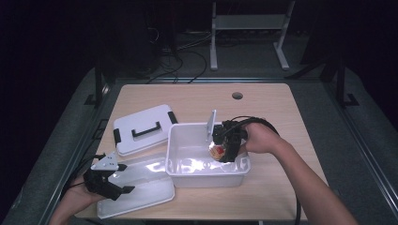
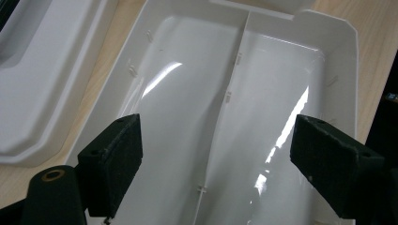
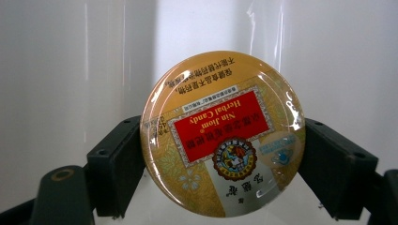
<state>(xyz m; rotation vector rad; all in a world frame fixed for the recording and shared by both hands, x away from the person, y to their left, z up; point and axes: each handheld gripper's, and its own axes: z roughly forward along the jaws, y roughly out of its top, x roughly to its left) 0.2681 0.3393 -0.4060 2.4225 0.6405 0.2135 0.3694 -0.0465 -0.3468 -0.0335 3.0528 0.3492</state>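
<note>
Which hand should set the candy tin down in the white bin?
Right. The right claw already grips the candy tin inside the white bin; the left claw hovers open above the shallow tray.

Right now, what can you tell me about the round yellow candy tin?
The candy tin is a flat, round tin with a golden-yellow lid. A red label in the middle reads "Nin Jiom Herbal Candy", upside down in the right gripper view, with Chinese writing, leafy patterns and a round emblem. Shiny clear wrap seems to cover it. The right gripper holds it by its edges, one black pad on each side, inside the white plastic bin, at the bin's right end. I cannot tell whether it touches the bottom.
</note>
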